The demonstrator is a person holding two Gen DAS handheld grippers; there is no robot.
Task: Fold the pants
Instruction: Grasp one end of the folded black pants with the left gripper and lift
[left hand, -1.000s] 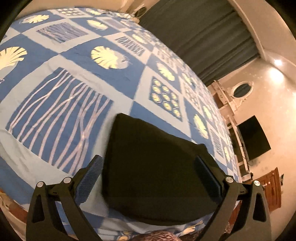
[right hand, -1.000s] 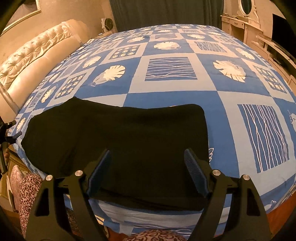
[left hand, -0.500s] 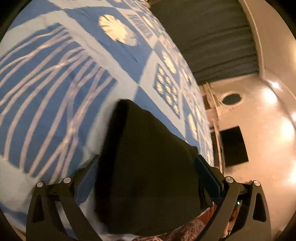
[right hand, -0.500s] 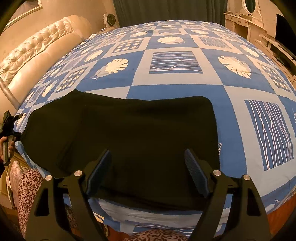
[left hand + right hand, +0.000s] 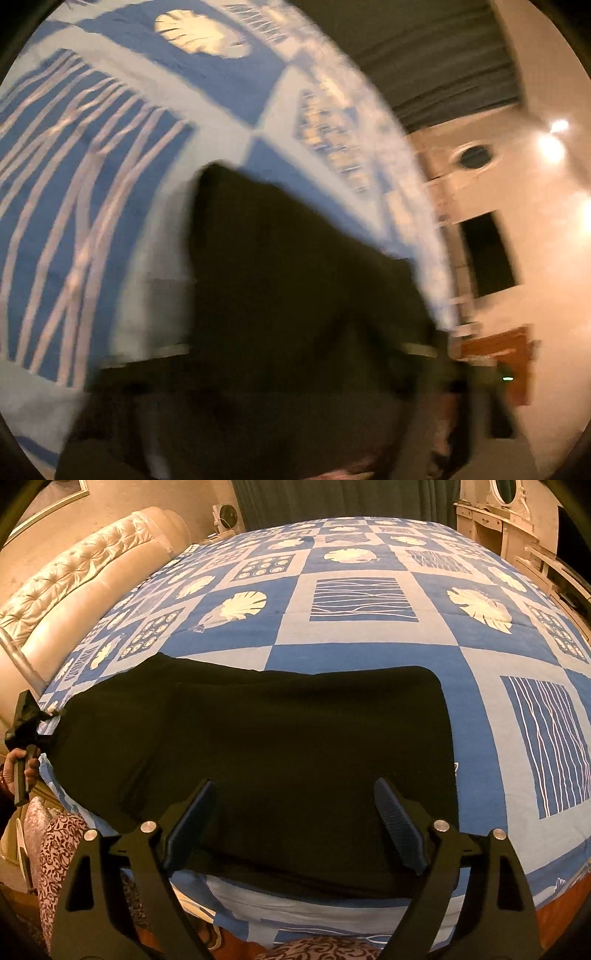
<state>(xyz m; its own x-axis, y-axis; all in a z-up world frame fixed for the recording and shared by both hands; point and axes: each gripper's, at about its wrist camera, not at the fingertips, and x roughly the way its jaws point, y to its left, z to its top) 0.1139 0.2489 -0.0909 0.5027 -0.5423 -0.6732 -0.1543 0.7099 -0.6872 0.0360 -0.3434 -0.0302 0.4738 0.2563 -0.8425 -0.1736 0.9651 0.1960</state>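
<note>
Black pants (image 5: 258, 746) lay spread flat across the near part of a bed, on a bedspread (image 5: 369, 657) of blue and pale squares printed with white shells and wavy lines. The garment ran from the bed's left edge toward the middle, its near hem close to the bed's front edge. In the right wrist view, the right gripper (image 5: 295, 819) hovered over the near part of the pants with its fingers (image 5: 397, 825) spread wide apart, one to each side of the dark cloth; they had just been opening a little further, and no fold of cloth was pinched between them. At the far left of that view, the left gripper (image 5: 27, 723) sat at the left end of the pants, held by a hand (image 5: 16, 771). Its fingers had just been closing; they appeared to meet the cloth's edge there, but a firm grip could not be told. The left wrist view was heavily blurred, showing only the dark pants (image 5: 295, 295) filling the lower frame over the bedspread (image 5: 92, 184). A padded cream headboard (image 5: 81, 587) stood at the left.
</note>
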